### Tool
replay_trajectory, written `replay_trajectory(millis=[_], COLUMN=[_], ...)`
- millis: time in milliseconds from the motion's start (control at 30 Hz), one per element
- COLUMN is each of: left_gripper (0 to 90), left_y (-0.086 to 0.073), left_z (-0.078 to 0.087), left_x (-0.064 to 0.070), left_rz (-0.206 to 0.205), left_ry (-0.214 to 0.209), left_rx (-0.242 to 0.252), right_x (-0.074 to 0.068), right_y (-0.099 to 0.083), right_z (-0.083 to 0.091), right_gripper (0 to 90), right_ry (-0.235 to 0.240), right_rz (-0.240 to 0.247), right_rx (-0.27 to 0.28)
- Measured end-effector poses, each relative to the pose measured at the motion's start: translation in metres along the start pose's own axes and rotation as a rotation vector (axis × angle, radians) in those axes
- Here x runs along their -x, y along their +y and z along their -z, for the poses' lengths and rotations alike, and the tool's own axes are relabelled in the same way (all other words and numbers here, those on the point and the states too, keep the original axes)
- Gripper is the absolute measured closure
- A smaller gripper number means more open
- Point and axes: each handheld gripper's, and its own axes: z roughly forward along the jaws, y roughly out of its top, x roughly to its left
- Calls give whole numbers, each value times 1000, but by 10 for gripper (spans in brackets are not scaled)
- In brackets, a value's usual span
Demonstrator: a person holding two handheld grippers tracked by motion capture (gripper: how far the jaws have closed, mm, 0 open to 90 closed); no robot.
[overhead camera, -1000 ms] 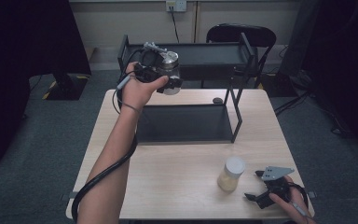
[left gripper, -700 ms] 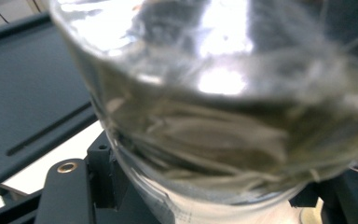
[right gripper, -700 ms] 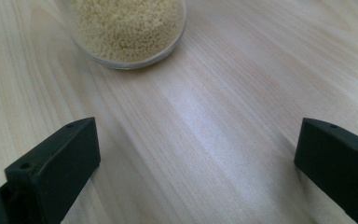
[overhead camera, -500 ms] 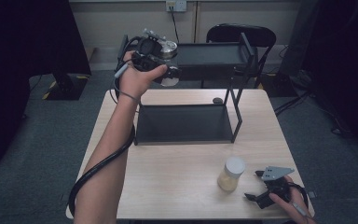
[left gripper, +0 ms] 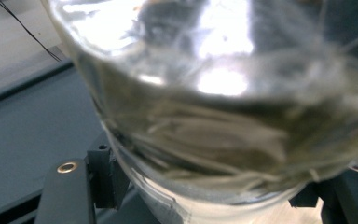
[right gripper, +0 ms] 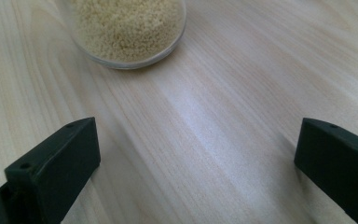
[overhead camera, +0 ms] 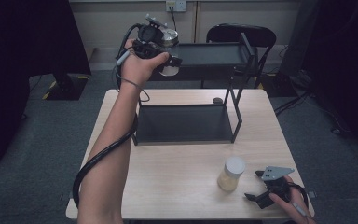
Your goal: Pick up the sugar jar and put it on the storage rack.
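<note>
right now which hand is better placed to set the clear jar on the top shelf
Left. Its hand-held gripper already clamps the clear jar at the rack's top shelf; the right hand-held gripper sits open on the table.

1. The black metal two-level shelf rack (overhead camera: 235, 95) stands on the back half of the light wooden table (overhead camera: 168, 186).
2. The clear glass jar of pale strands (overhead camera: 168, 70) is held up at the rack's top left corner.
3. The clear jar of yellow grains with a white lid (overhead camera: 230, 173) stands on the table in front of the rack, to the right.
4. The right gripper (overhead camera: 256, 196) rests just right of that jar.
</note>
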Motion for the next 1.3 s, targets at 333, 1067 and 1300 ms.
replay_trajectory(millis=[333,1067,1300], left_gripper=[312,312,312], left_y=[10,22,23], left_z=[-6,-35,-47], left_x=[-7,-31,-35], left_rz=[15,34,39], left_ry=[22,79,99], left_rx=[-2,7,9], right_x=[0,0,0], right_y=[0,0,0], right_z=[0,0,0], right_gripper=[0,0,0], right_ry=[0,0,0], right_rz=[0,1,1], right_rx=[0,0,0])
